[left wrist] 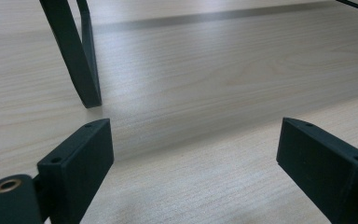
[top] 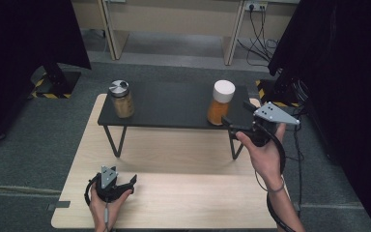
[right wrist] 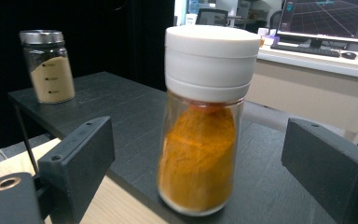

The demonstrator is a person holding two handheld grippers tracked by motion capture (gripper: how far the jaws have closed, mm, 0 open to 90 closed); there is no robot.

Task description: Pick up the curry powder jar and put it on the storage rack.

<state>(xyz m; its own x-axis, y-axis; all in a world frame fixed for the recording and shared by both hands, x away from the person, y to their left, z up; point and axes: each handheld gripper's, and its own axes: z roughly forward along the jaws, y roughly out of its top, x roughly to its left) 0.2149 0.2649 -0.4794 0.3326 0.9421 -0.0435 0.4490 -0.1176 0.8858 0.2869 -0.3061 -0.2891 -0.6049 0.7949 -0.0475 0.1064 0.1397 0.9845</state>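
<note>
Right gripper [top: 235, 114]: jaws wide apart, empty, level with the orange spice jar [right wrist: 200, 140], which stands between them untouched.
Orange spice jar: upright at the right front corner of the black shelf [top: 174, 104]; white cap [right wrist: 212, 58].
Handling: probably glass, smooth, breakable, fairly light; best gripped across the body below the cap.
Left gripper [top: 121, 186]: wide, empty, resting on the wooden table [top: 183, 198].
Other jar [top: 121, 99]: shelf's left end.
</note>
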